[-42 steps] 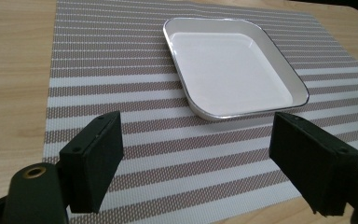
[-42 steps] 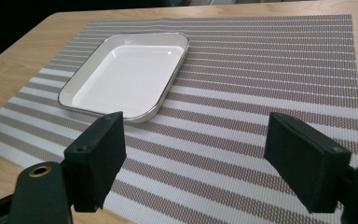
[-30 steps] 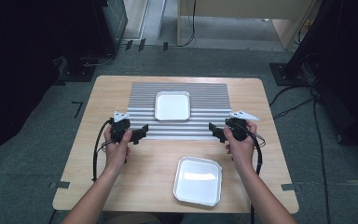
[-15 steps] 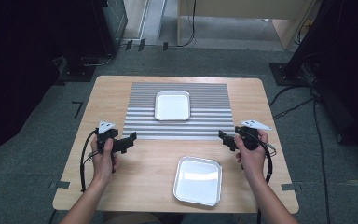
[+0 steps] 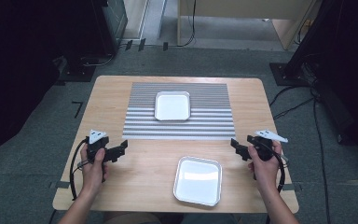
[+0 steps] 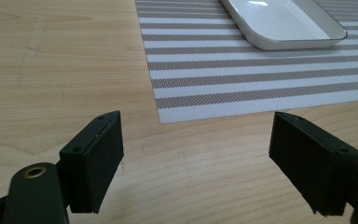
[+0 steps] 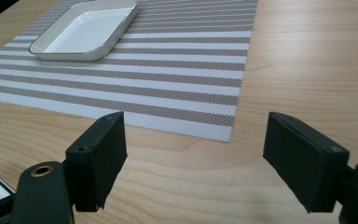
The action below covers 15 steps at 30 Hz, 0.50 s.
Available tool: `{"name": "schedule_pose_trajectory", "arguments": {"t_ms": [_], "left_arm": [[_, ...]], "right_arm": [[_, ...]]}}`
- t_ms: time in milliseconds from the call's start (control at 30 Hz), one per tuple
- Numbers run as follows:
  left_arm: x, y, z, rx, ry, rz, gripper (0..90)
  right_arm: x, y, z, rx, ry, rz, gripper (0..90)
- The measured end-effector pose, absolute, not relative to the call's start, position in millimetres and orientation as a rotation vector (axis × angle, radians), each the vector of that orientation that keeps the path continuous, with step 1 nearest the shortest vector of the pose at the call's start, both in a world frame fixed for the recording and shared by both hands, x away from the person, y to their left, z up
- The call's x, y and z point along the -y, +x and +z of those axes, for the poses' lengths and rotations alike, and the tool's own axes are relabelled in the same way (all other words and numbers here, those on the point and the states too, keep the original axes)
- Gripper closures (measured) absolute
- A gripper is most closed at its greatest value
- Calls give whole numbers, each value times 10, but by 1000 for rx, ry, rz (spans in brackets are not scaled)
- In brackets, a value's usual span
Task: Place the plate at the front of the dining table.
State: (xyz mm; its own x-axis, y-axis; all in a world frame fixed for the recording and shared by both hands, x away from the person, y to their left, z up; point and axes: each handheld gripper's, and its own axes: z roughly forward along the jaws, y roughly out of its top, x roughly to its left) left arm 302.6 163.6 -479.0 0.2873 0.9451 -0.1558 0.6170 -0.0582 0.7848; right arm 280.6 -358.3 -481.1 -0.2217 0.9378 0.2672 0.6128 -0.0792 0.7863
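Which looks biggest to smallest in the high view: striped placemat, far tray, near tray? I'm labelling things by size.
1. Striped placemat, clearly the largest.
2. Near tray on the bare table.
3. Far tray on the placemat.
The near tray looks a bit larger, but it lies closer to the camera, so the two trays may match.

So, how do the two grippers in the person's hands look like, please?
Both are black. The left gripper and the right gripper each carry a pale grey three-cornered plate on top and trail a black cable that loops beside the forearm. In the left gripper view the fingers are flat, blocky black pads with small screw holes, and a brass-coloured ring sits at the base. The forearms show no sleeves.
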Motion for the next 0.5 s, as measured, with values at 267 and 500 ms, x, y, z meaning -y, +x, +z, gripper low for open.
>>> {"name": "schedule_pose_trajectory", "arguments": {"t_ms": [267,500], "left_arm": [[-1770,2911,-4837,-1430,1783,537,179],[-1910,2807,-4901,-1455,1792,542,179]], "right_arm": [[3773,2622,-4900,-1836,1678,1150,207],[3960,2466,-4977,-1808,1719,1128,208]]}}
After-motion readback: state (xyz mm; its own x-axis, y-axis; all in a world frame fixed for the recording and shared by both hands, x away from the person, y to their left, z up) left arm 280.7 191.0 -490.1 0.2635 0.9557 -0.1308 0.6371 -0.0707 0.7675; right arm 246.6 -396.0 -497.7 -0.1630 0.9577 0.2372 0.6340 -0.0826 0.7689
